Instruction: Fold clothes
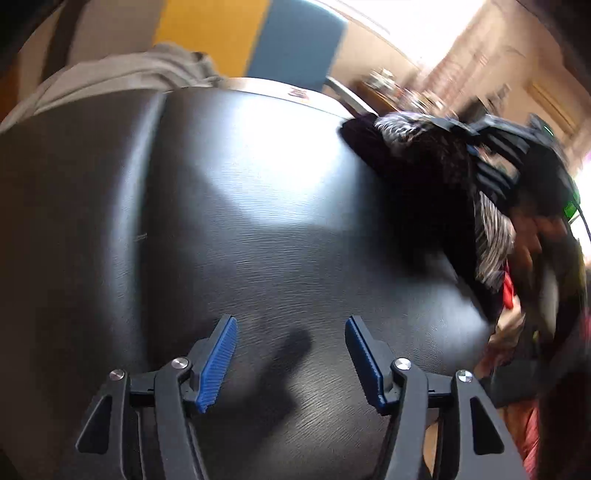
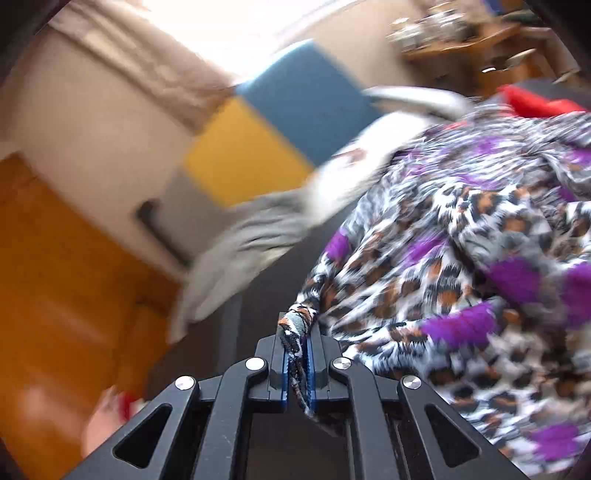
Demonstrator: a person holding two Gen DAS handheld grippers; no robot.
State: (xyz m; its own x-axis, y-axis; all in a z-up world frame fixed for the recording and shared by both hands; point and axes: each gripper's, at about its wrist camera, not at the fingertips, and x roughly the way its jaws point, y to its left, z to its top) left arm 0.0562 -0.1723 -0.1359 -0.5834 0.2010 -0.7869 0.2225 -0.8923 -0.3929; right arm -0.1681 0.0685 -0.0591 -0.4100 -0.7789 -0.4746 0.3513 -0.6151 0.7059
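A leopard-print garment with purple patches (image 2: 461,240) spreads across the right of the right wrist view. My right gripper (image 2: 298,332) is shut on a bunched corner of it, and the cloth sticks out past the blue pads (image 2: 285,373). In the left wrist view the same garment (image 1: 424,166) looks dark against the light, at the right edge of the black padded surface (image 1: 240,221), with the right gripper (image 1: 495,158) on it. My left gripper (image 1: 291,325) stands open just above that surface, nothing between its blue pads (image 1: 221,354).
A grey garment (image 1: 110,74) lies heaped at the far left edge of the padded surface and shows again as grey garment (image 2: 251,236). Red cloth (image 2: 532,101) lies beyond the print garment. Yellow and blue panels (image 1: 258,37) stand behind, with a cluttered shelf (image 2: 443,29) farther back.
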